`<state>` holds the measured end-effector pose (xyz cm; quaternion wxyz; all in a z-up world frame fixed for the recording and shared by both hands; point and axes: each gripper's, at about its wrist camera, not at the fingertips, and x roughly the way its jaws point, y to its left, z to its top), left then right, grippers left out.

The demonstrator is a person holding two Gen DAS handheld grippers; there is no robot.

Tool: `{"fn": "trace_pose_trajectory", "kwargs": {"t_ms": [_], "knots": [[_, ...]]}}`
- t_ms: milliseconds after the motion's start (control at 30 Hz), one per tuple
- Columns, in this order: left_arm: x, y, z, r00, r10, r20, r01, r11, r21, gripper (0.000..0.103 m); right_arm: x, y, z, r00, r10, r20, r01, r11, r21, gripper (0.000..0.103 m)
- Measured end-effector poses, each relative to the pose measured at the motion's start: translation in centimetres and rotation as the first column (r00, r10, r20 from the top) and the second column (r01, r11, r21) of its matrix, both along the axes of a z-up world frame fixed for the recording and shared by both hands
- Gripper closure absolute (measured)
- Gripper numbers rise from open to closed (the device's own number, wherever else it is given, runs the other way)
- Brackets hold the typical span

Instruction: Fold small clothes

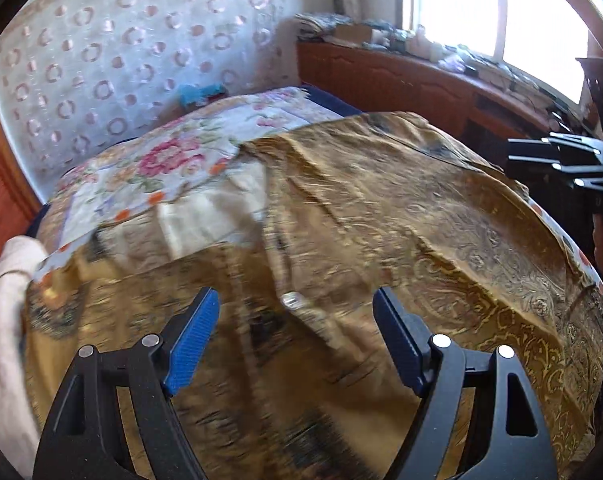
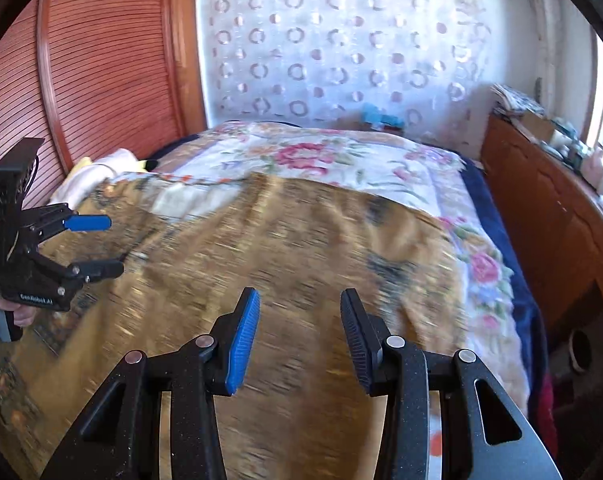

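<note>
A bed [image 2: 501,320] fills both views, spread with a floral quilt [image 2: 321,160] and, over that, a gold patterned cloth [image 1: 381,240] that lies rumpled across most of the top. Behind stands a white curtain [image 2: 341,40] dotted with pink rings; a slatted wooden door [image 2: 101,60] is on one side, a wooden cabinet [image 1: 401,80] under a bright window [image 1: 461,4] on the other, its top crowded with small items too blurred to name. A pale folded garment [image 1: 205,220] rests at the cloth's far edge near the quilt, and a white pile [image 2: 97,176] of clothes sits by the door, cut off in the left view. The left gripper [image 1: 295,320] hangs over the cloth with fingers released and wide, nothing between them. The right gripper [image 2: 299,320] likewise hovers, fingers parted and empty. Much of the cloth is smeared by motion blur.
</note>
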<state>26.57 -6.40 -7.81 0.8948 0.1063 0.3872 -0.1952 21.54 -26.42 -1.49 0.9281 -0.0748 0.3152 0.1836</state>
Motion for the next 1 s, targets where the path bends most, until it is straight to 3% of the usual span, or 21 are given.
{"fn": "trace_pose_trajectory", "kwargs": {"t_ms": [233,467,633,1000], "knots": [[1.1,-5.1,0.1,0.992,-0.116,-0.055,0.117,0.993,0.014,0.023,-0.1,-5.2,-0.2,0.994,-0.097,-0.045,0.096,0.995,-0.017,0.059],[1.7,-7.6,-1.2,0.98,-0.157,-0.12,0.161,0.987,0.022,0.023,-0.2,-7.8,-0.2,0.981,-0.163,-0.105,0.165,0.986,0.014,0.059],[1.3,-8.0,-1.4,0.985,-0.155,-0.08,0.156,0.988,0.006,0.022,-0.4,-8.2,-0.1,0.974,-0.164,-0.155,0.173,0.984,0.047,0.059],[1.7,-8.3,-1.5,0.989,-0.119,-0.088,0.121,0.993,0.01,0.016,1.6,-10.1,-0.5,0.959,-0.147,-0.242,0.181,0.976,0.124,0.059]]}}
